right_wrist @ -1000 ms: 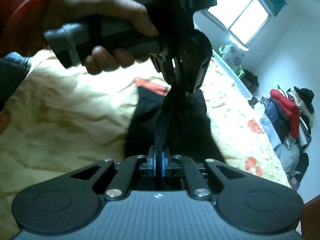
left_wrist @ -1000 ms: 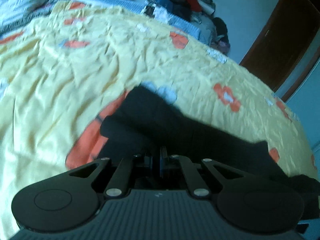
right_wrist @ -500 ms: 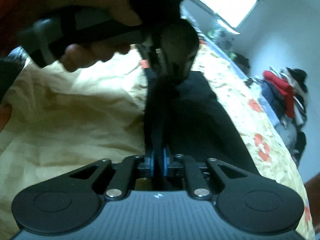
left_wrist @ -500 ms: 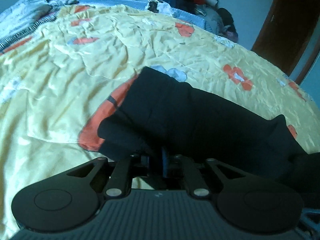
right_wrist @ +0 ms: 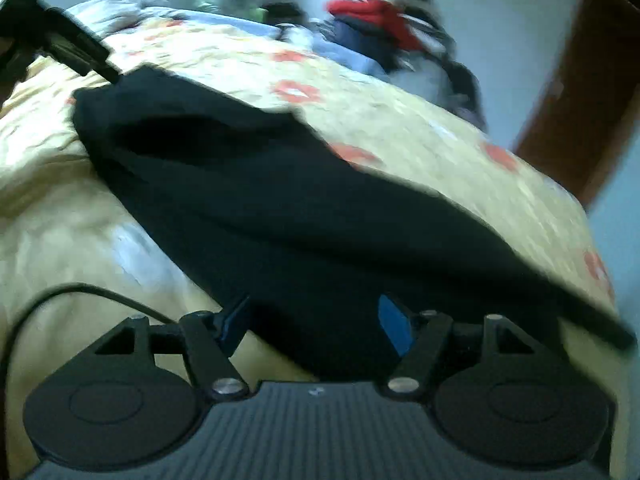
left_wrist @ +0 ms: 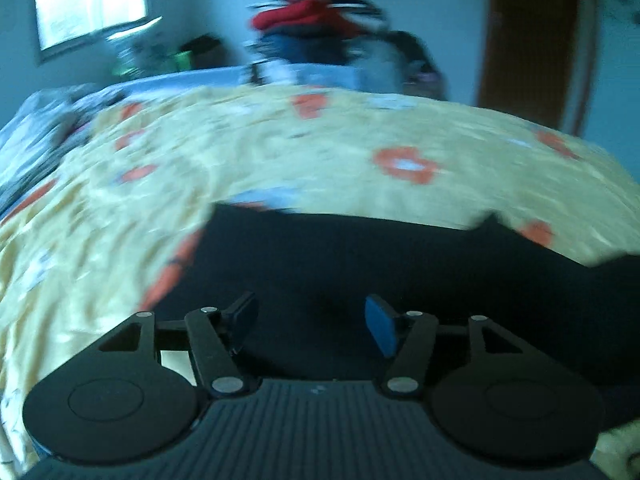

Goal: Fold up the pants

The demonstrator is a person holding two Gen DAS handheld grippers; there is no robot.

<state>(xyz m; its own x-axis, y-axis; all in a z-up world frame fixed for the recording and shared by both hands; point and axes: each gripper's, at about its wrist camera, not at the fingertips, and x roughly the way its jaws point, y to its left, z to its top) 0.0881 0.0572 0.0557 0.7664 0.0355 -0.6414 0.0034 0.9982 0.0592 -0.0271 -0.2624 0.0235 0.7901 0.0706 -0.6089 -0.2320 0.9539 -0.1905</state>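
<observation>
— Left wrist view first. Findings?

— The left gripper (left_wrist: 310, 326) stands wide, its jaws having just opened; nothing is pinched between the pads, though the black pants (left_wrist: 380, 264) lie directly beneath and ahead of them. The pants stretch left to right across the near part of the yellow flowered bedspread (left_wrist: 280, 152). Their right end runs out of frame, so I cannot judge how that end lies.

— Right wrist view?

— The right gripper (right_wrist: 316, 326) is likewise wide apart, jaws just opened, holding nothing. The pants (right_wrist: 280, 200) run from the far left toward the near right, with a loose hollow gaping at the far-left end. A dark bar-like shape (right_wrist: 76, 54) intrudes at the far left; too blurred to identify.

— Risks?

— In my judgement the released fold may slump, since the gaping end looks unsettled. A careless regrasp could catch only one layer, or the bedspread, and drag the fold askew.

— Limits of inspection?

— Both views are smeared. Black on black hides seams and layers. The pile of clothes (left_wrist: 316, 28) by the far wall is indistinct.
</observation>
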